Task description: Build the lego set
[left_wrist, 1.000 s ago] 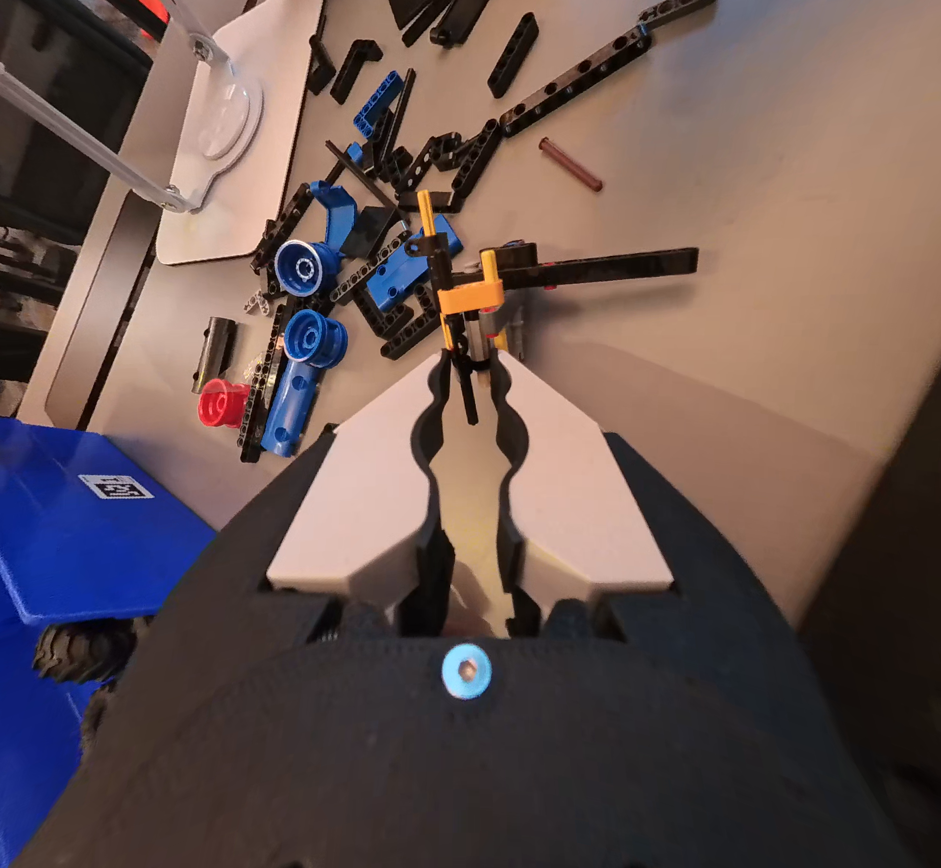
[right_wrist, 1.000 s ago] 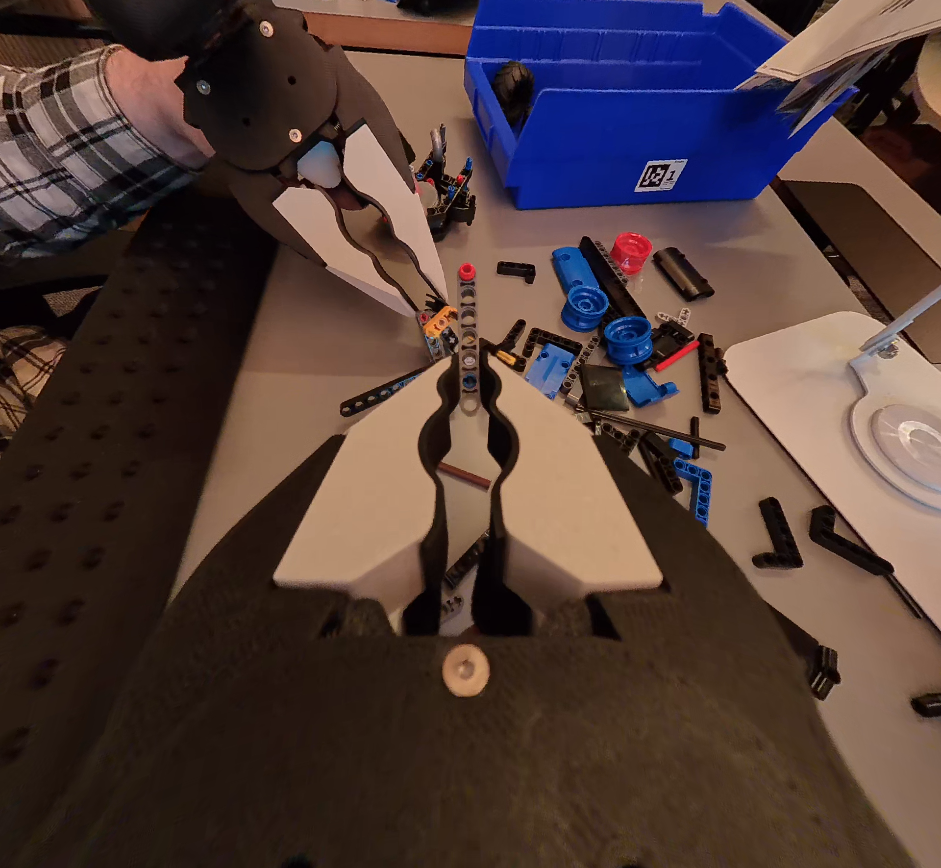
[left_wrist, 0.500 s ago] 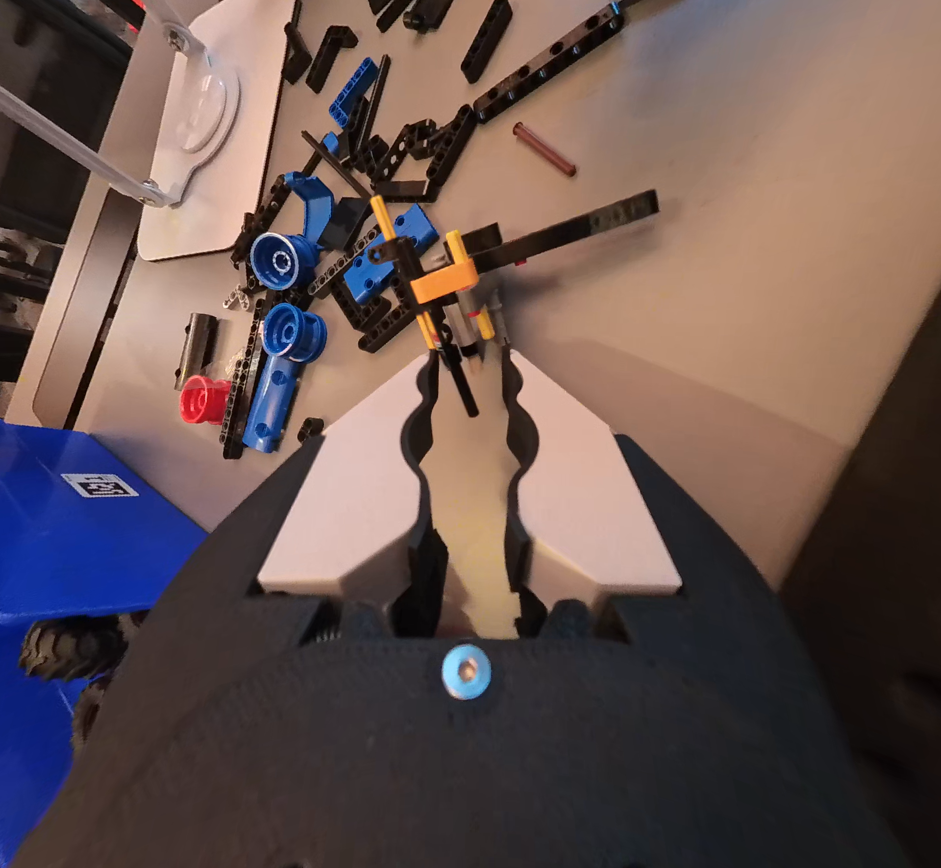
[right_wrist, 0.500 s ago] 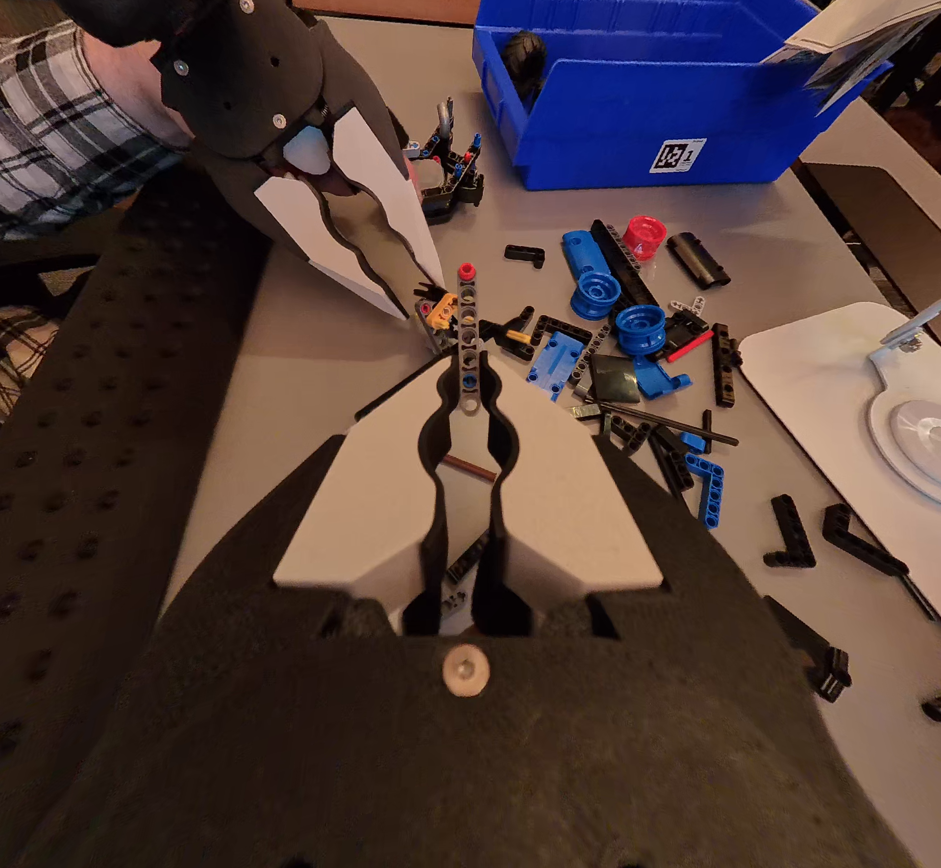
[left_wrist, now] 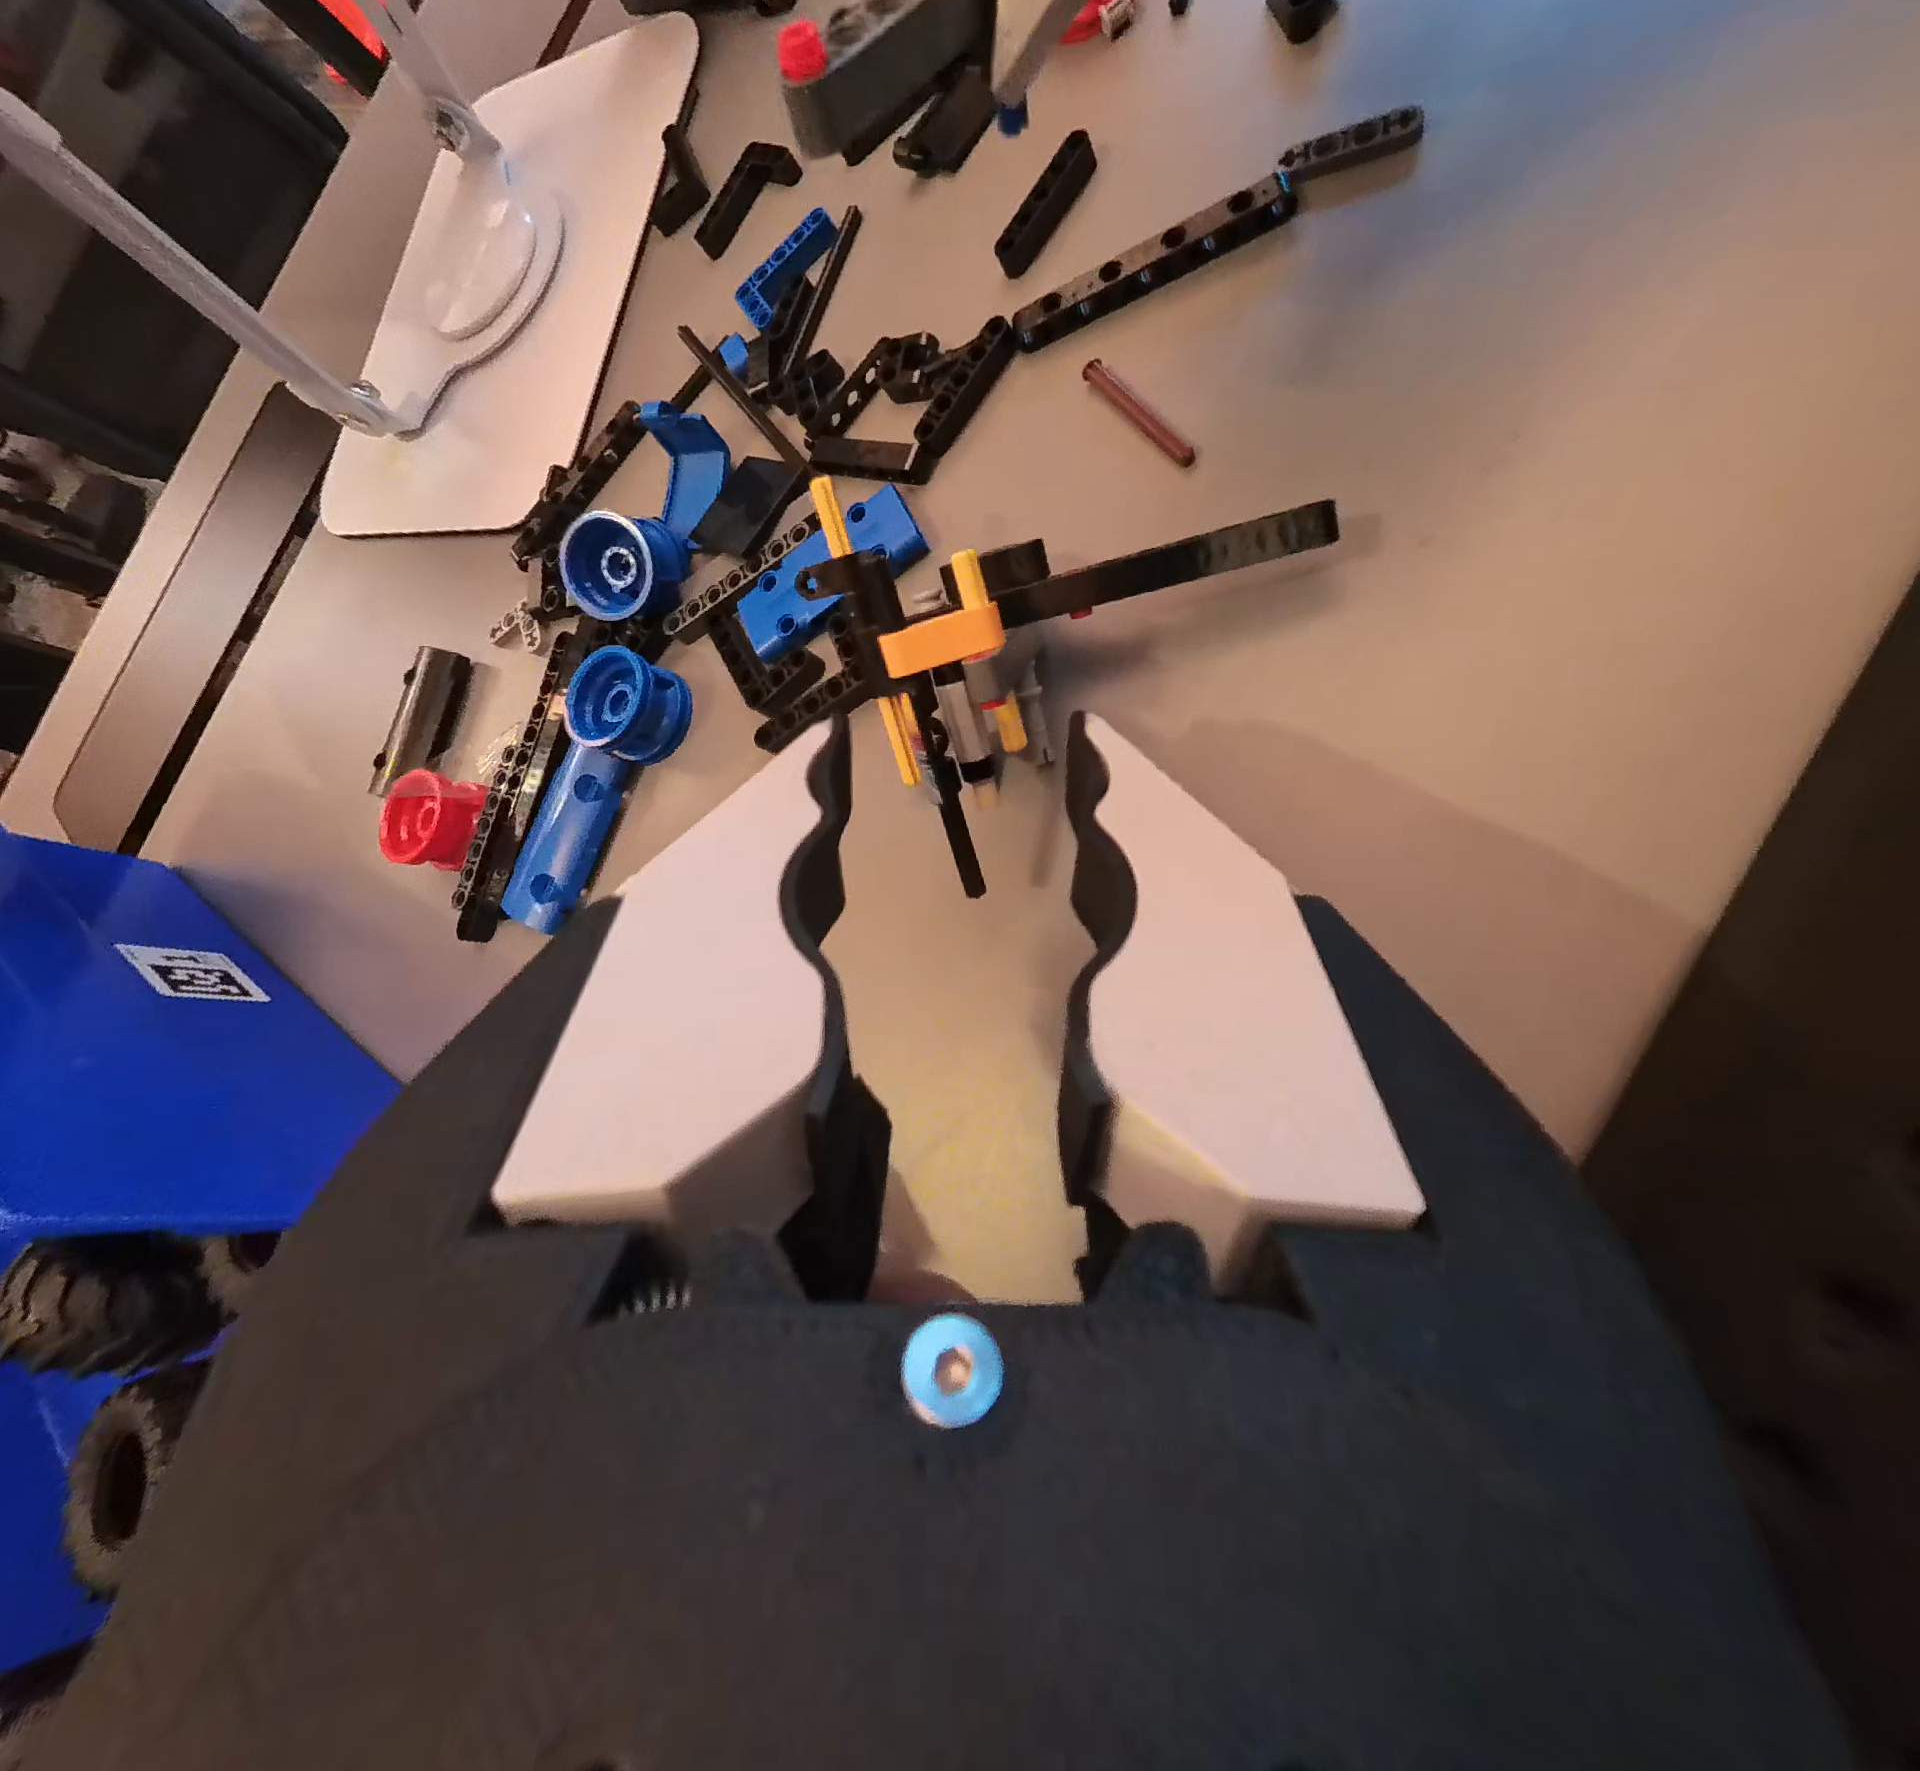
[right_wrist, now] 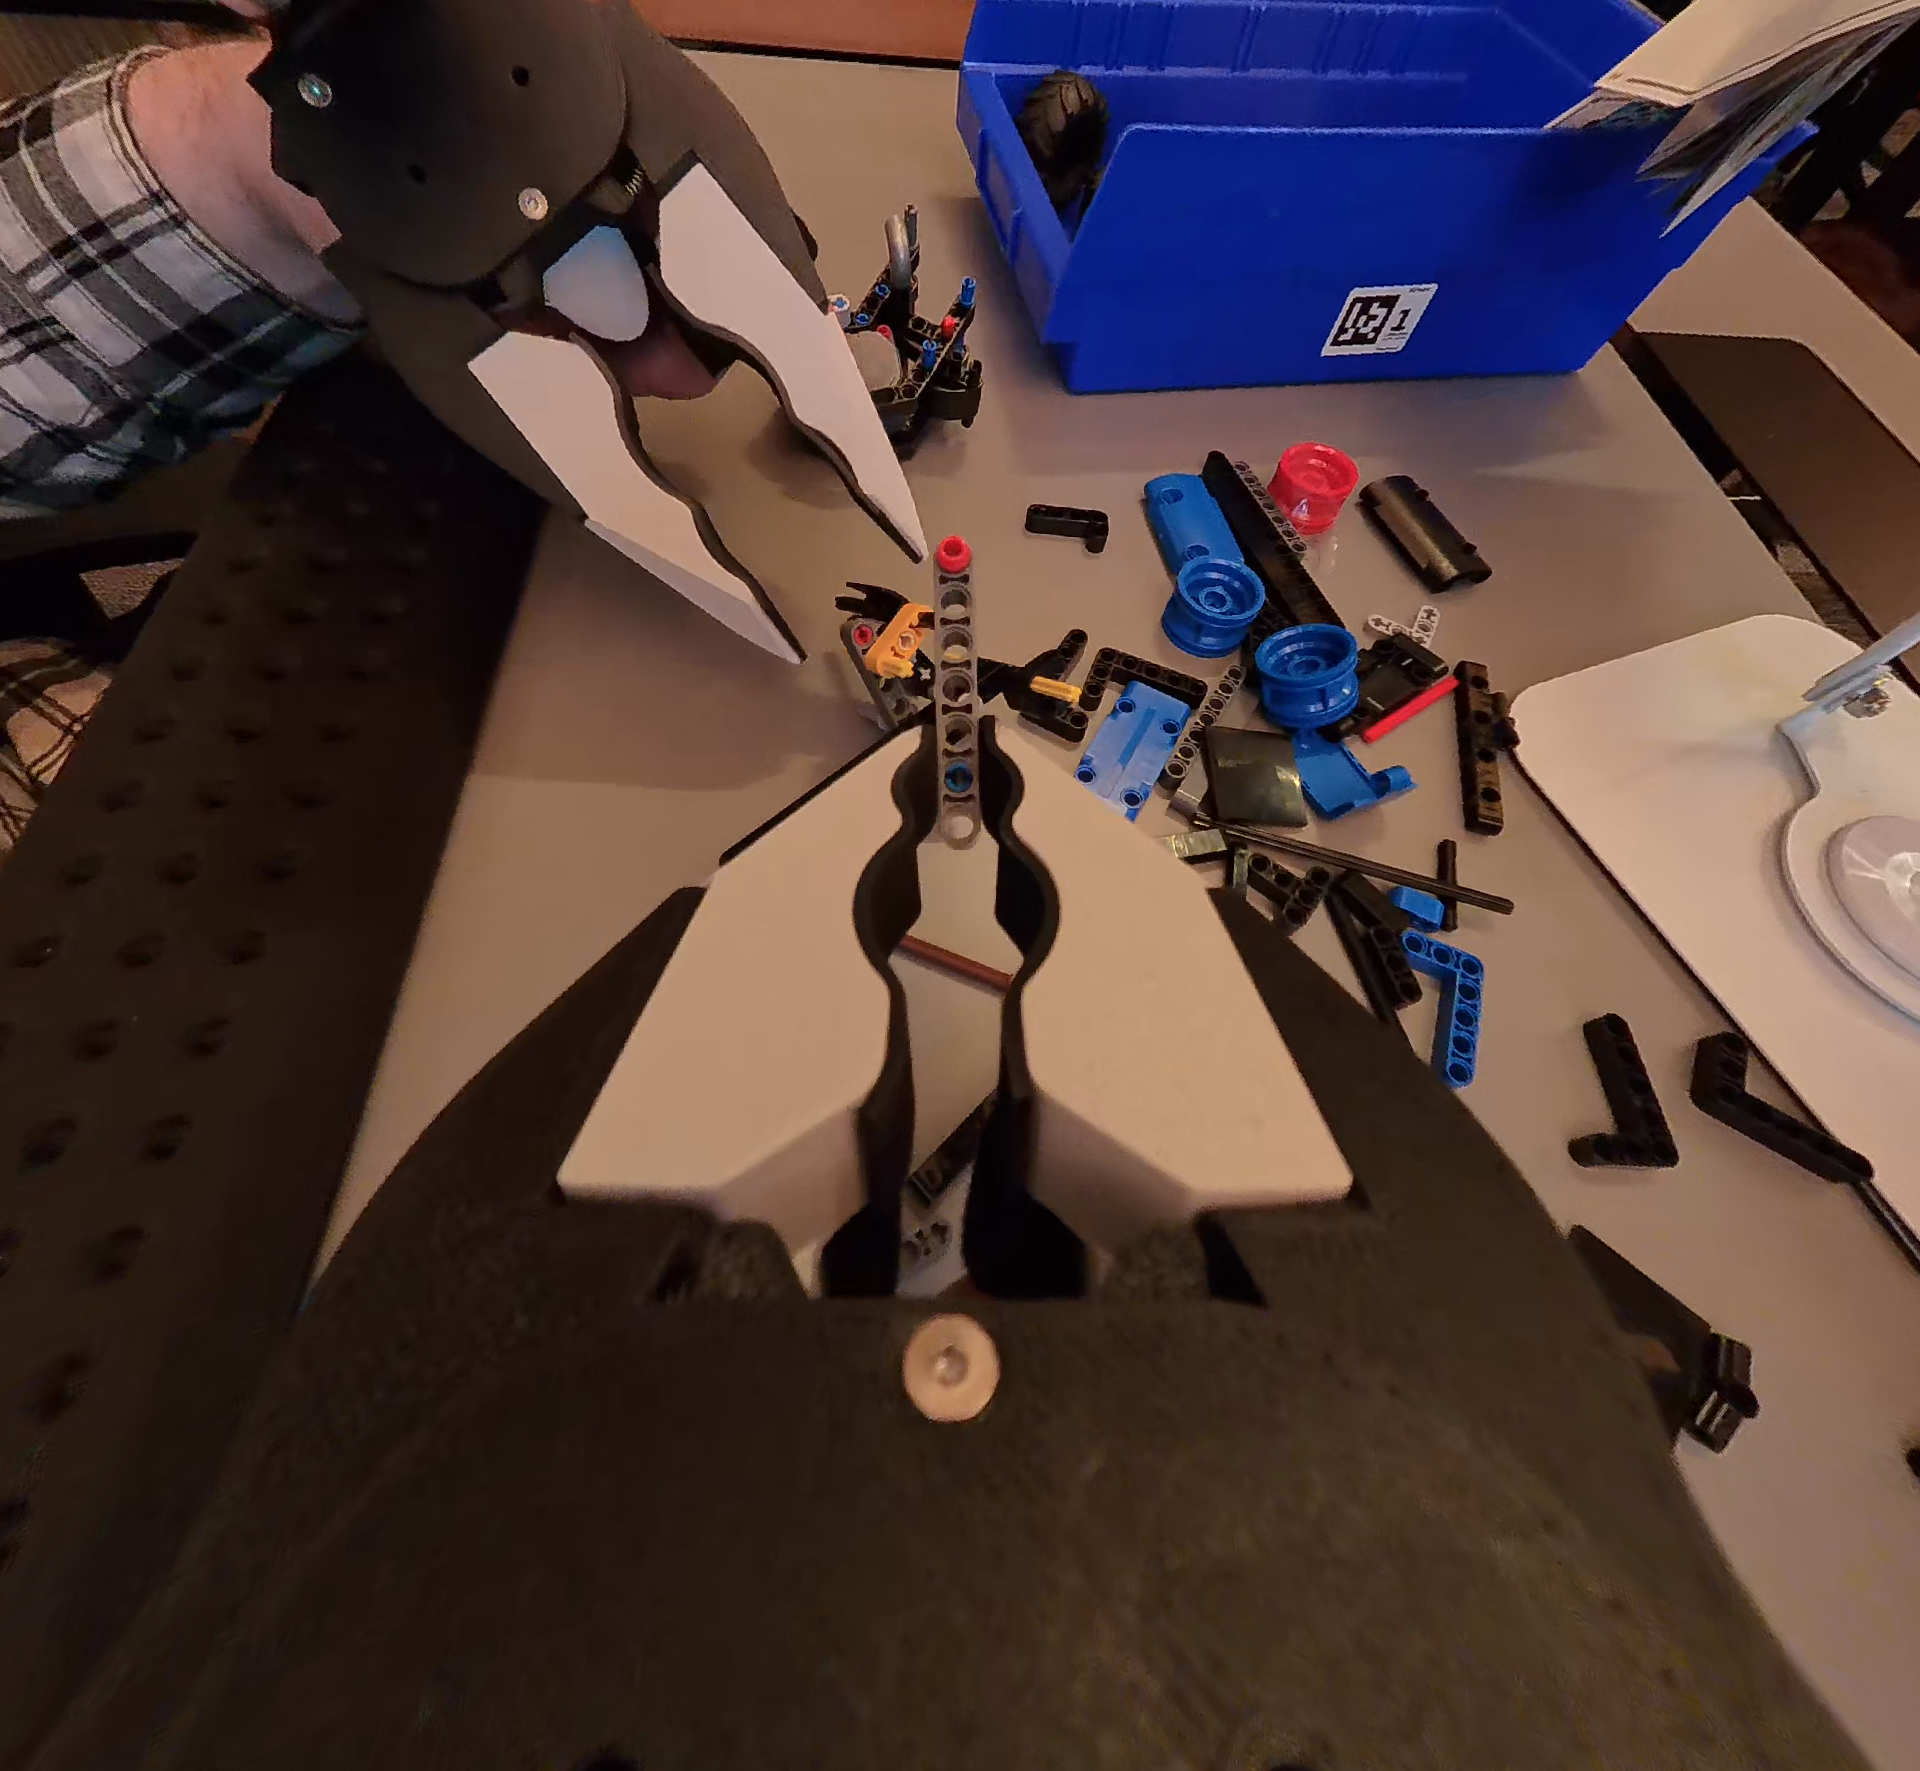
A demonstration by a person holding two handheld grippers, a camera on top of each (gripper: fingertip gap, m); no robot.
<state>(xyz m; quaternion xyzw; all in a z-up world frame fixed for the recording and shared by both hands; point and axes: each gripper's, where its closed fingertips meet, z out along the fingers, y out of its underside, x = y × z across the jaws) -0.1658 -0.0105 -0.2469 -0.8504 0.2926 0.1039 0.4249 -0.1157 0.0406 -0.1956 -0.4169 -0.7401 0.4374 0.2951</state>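
My left gripper is open, its fingertips spread on either side of a small orange, yellow and black assembly that rests on the grey table. In the right wrist view the left gripper hovers just left of that assembly. My right gripper is shut on a grey holed beam and holds it upright, a red pin at its top end. The right gripper and beam also show at the top of the left wrist view.
Loose black and blue parts, blue wheels and a red hub lie right of the assembly. A blue bin stands behind, a part-built chassis beside it. A white lamp base is far right, a black perforated board left. The gap from one gripper's tips to the other's is roughly 9 cm.
My left gripper has opened and let go of the small assembly, which now lies on the table. My right gripper still holds the grey beam and now shows in the left wrist view.
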